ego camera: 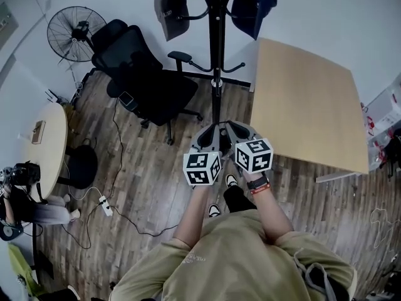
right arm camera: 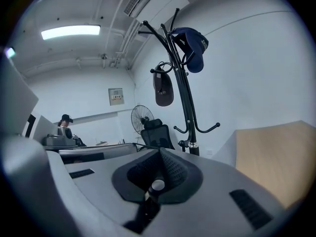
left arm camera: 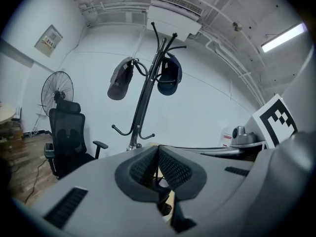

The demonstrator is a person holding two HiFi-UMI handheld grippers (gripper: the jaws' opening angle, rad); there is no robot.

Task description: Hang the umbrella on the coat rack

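Observation:
The black coat rack (ego camera: 217,55) stands just ahead of me, with a grey cap (ego camera: 169,5) and a blue cap (ego camera: 254,2) on its upper hooks. Both grippers are side by side near its base, jaws pointing at the pole. My left gripper (ego camera: 213,132) is shut, and a dark part of the umbrella (left arm camera: 163,197) shows under its pads. My right gripper (ego camera: 237,129) is shut on a black umbrella rod with a white end cap (right arm camera: 157,185). The rest of the umbrella is hidden beneath the grippers. The rack's lower hooks (right arm camera: 207,128) are bare.
A black office chair (ego camera: 144,74) and a floor fan (ego camera: 75,33) stand left of the rack. A wooden table (ego camera: 307,99) is close on the right, a round table (ego camera: 41,143) far left. Cables and a power strip (ego camera: 103,204) lie on the floor. A person (right arm camera: 64,122) sits in the background.

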